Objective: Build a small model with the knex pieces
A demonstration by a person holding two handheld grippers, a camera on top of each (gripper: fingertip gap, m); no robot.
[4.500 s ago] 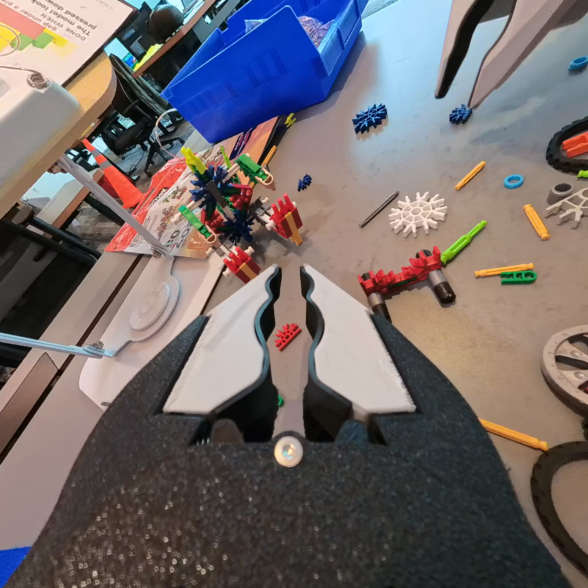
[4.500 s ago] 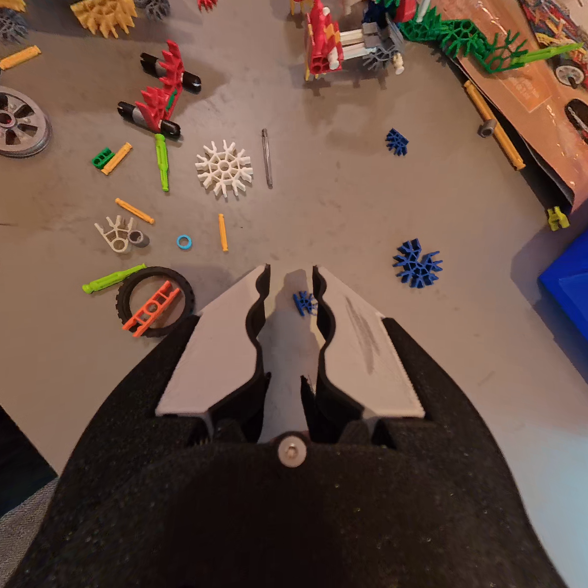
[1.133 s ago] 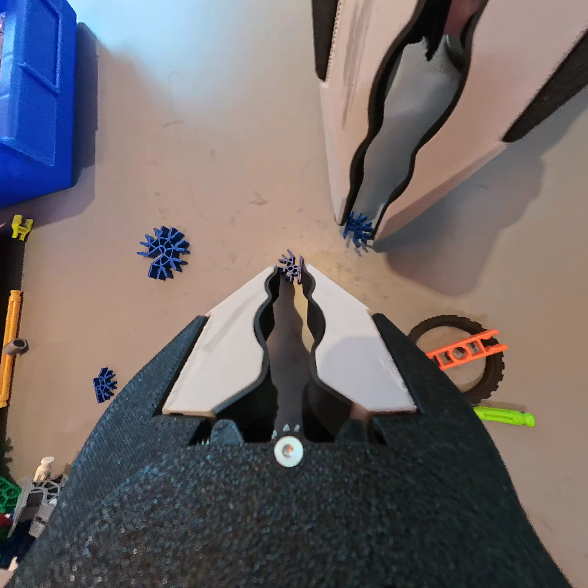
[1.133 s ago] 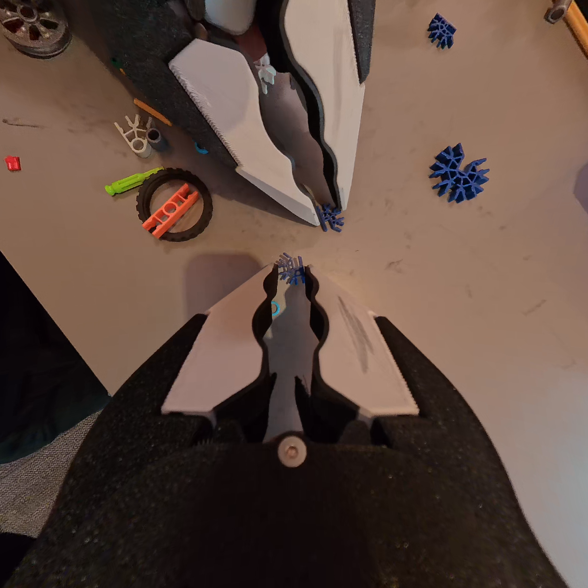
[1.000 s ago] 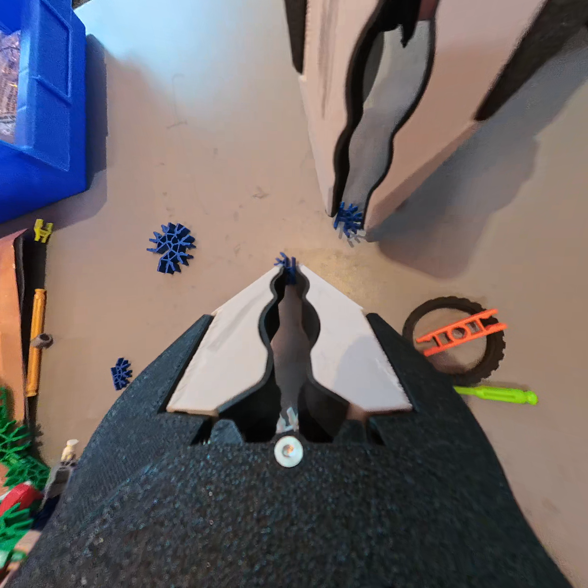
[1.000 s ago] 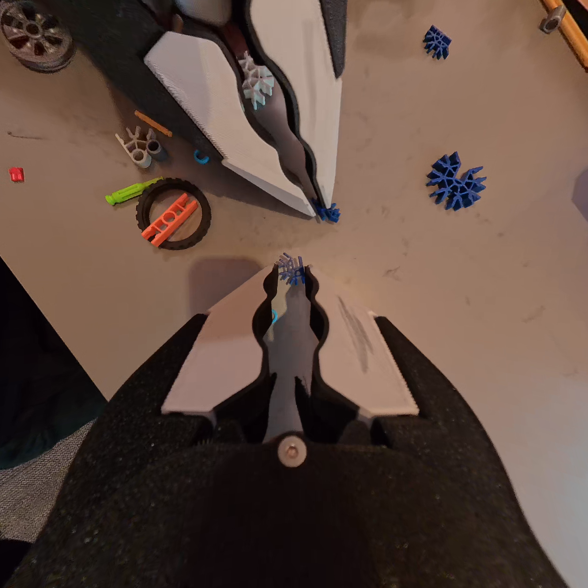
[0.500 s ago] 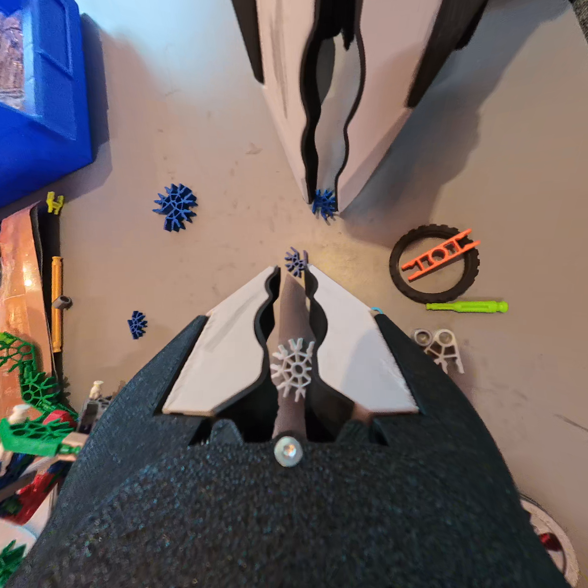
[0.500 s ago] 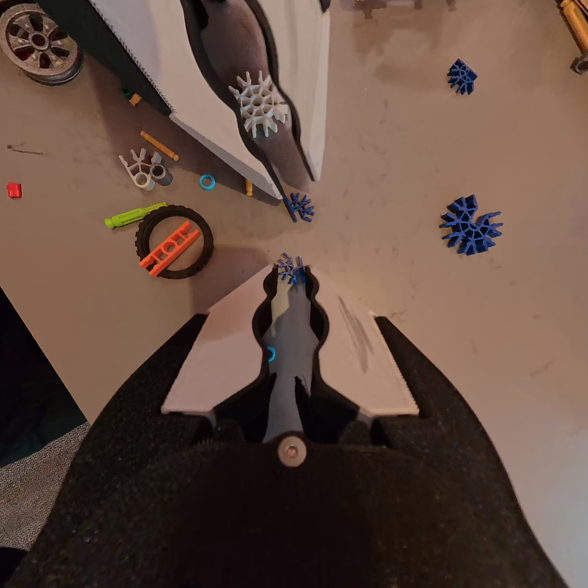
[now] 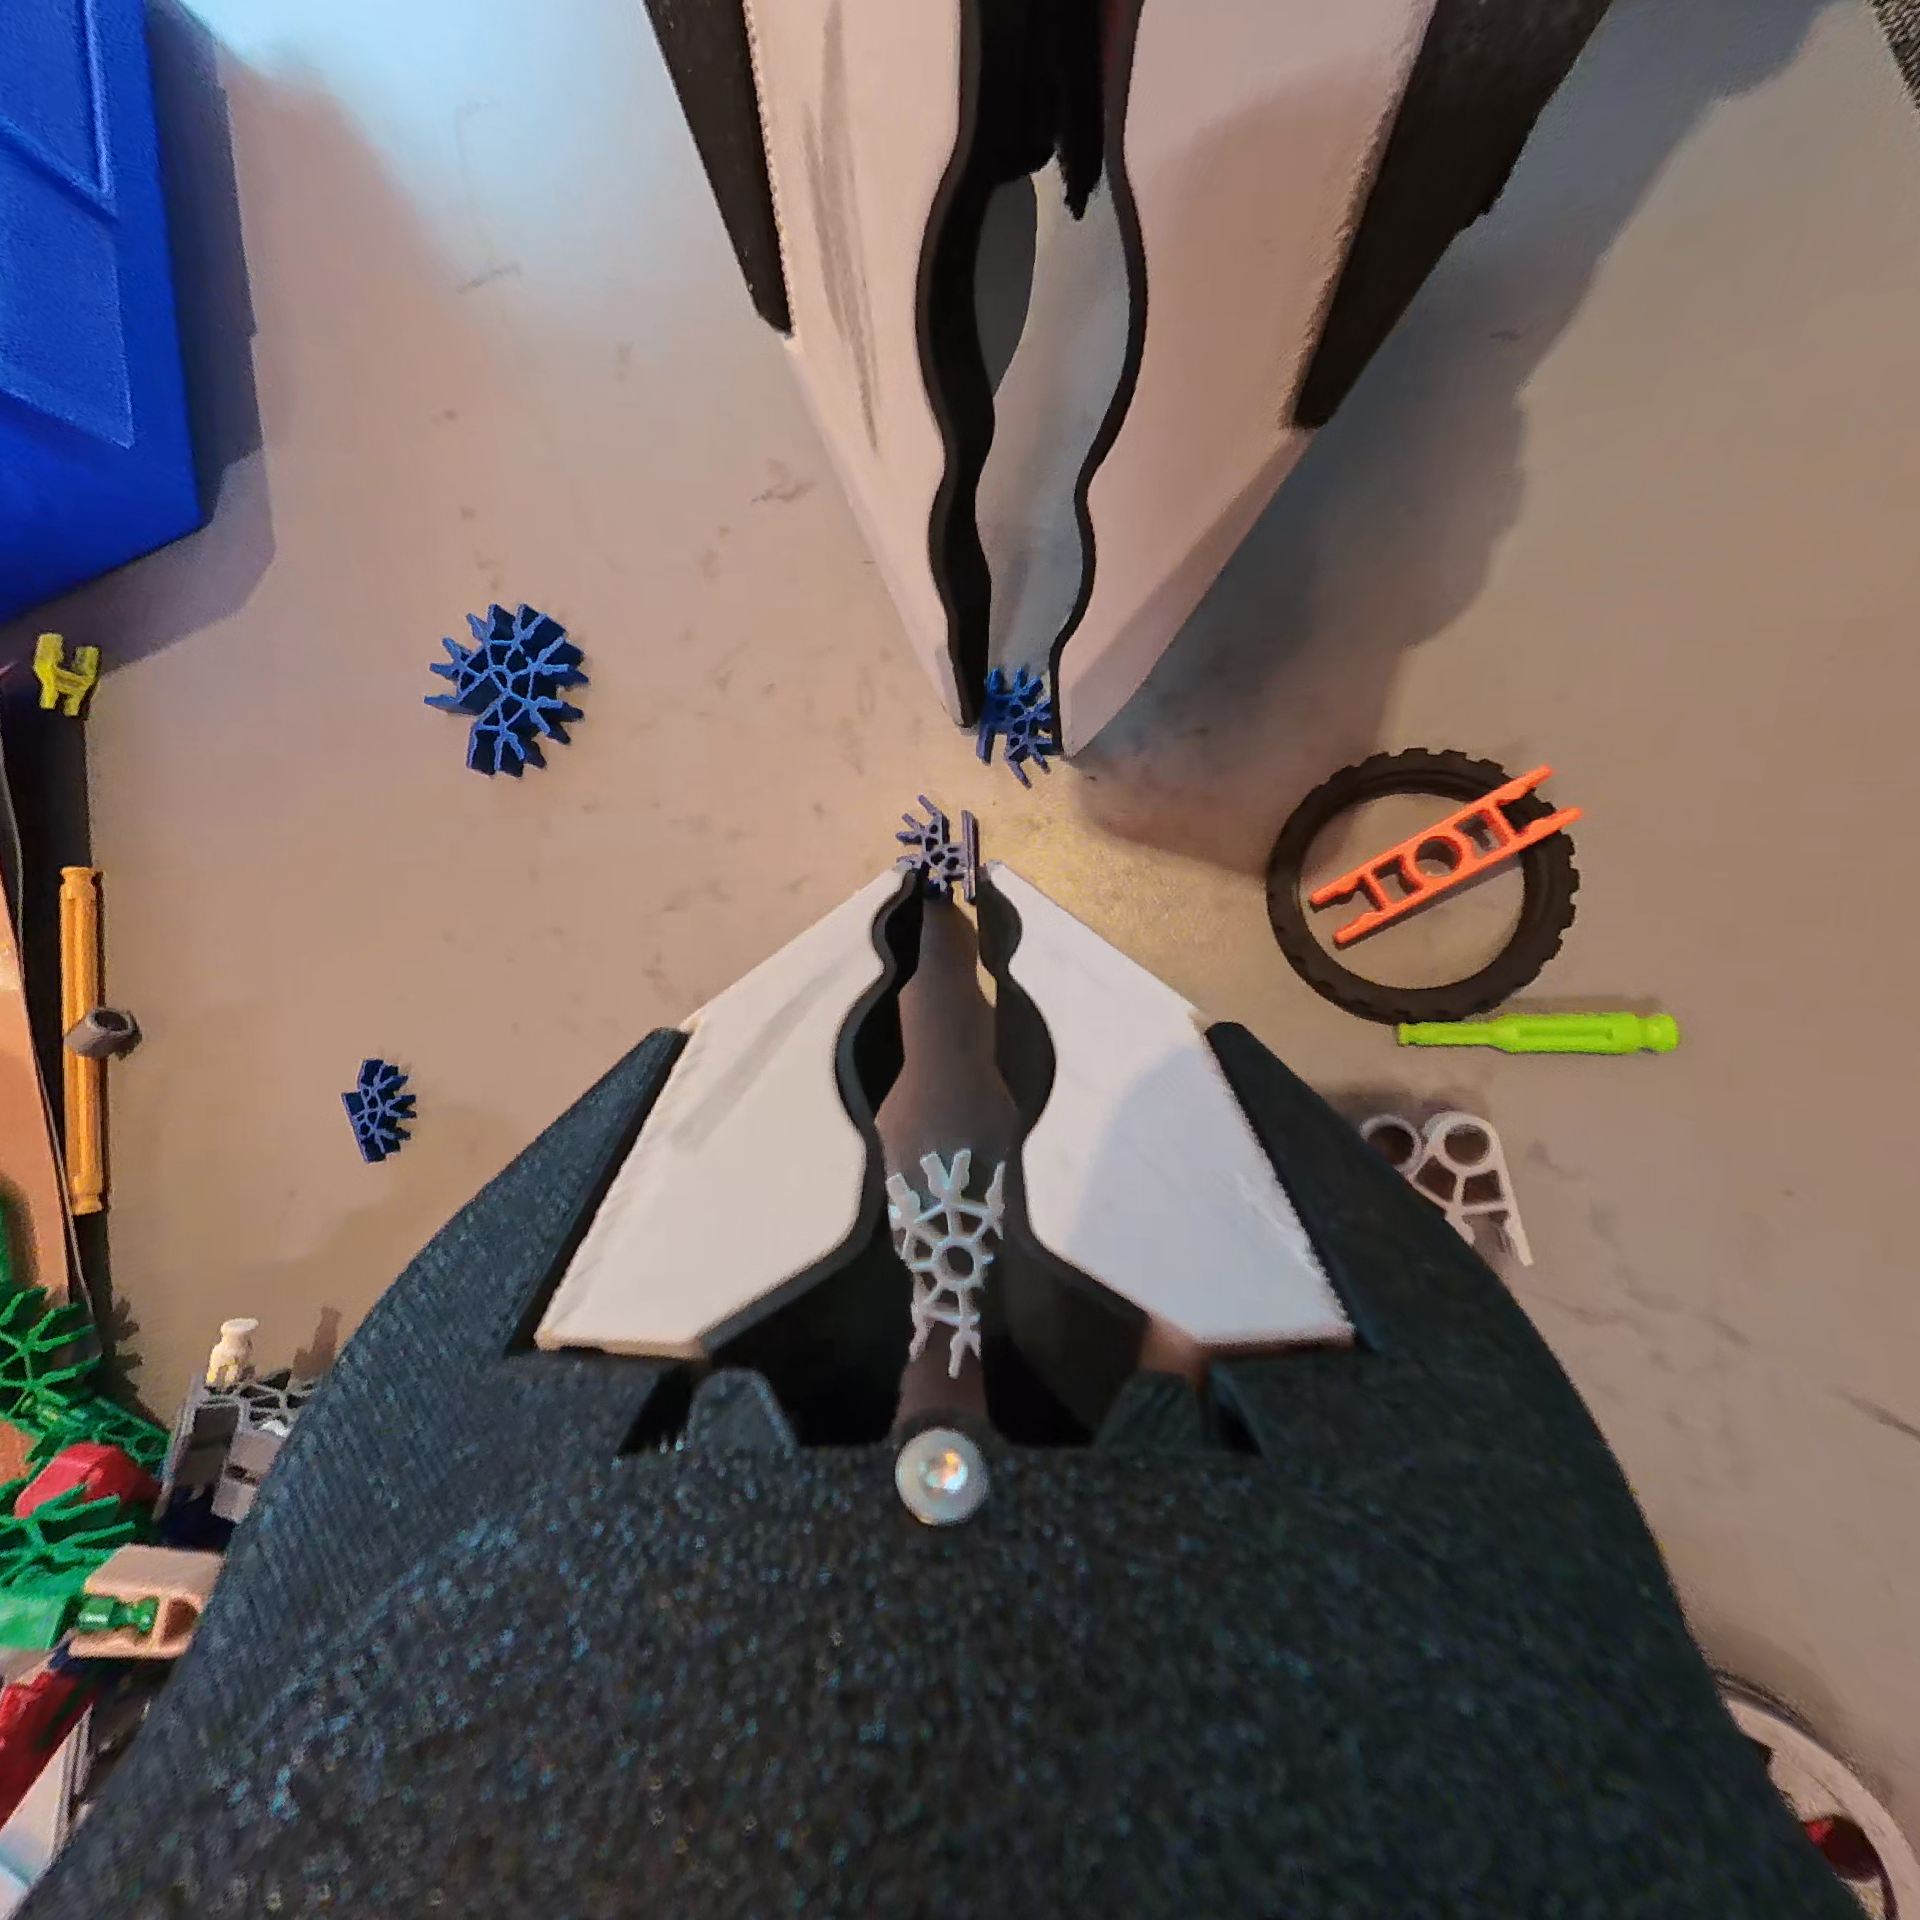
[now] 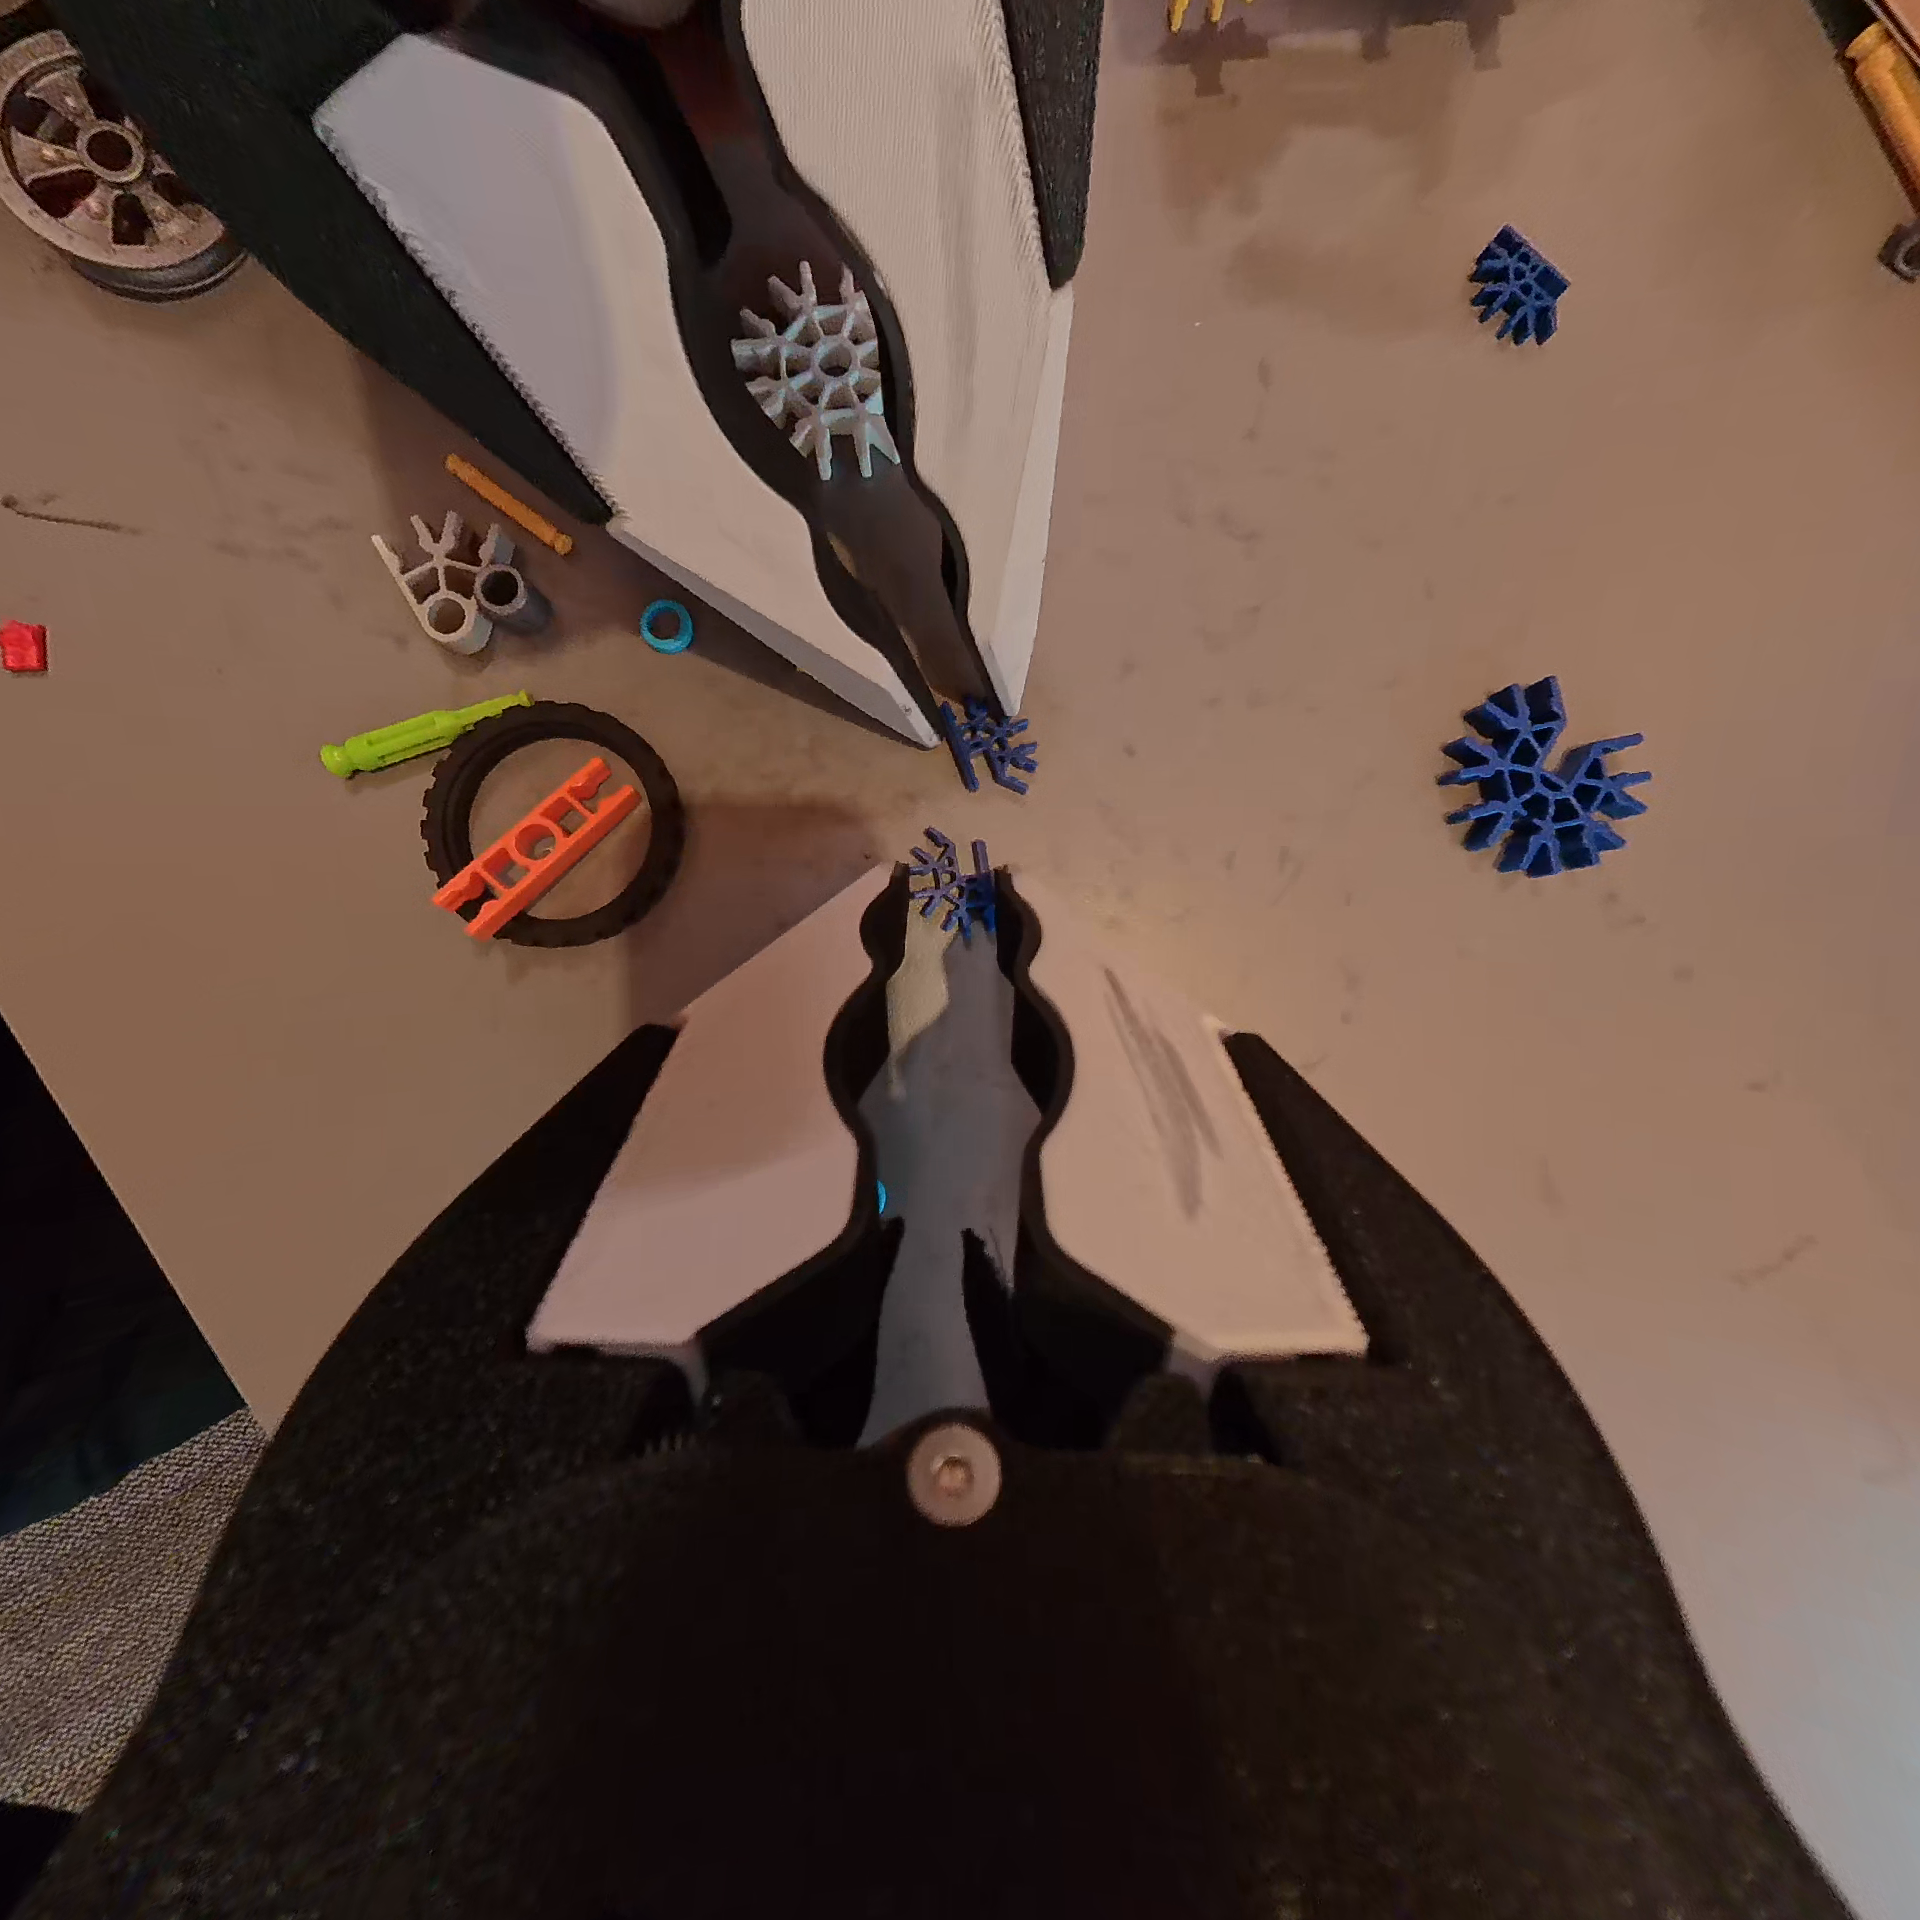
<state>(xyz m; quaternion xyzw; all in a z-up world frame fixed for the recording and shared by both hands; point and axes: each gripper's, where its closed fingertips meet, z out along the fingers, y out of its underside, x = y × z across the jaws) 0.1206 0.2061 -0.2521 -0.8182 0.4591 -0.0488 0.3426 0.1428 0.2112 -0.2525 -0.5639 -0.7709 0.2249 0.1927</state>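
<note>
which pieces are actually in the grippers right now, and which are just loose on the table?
Held:
- left gripper: small blue connector pinched at the tips
- right gripper: small blue connector pinched at the tips

Loose:
- large blue snowflake connector
- white snowflake connector
- black tyre around an orange connector
- green rod
- blue ring
- blue bin

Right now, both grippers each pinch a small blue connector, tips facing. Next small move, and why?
Probably ease the left gripper forward toward the right gripper. Each is shut on a small blue connector, the left's and the right's, tips facing, and a narrow gap of bare table separates the pieces.
</note>
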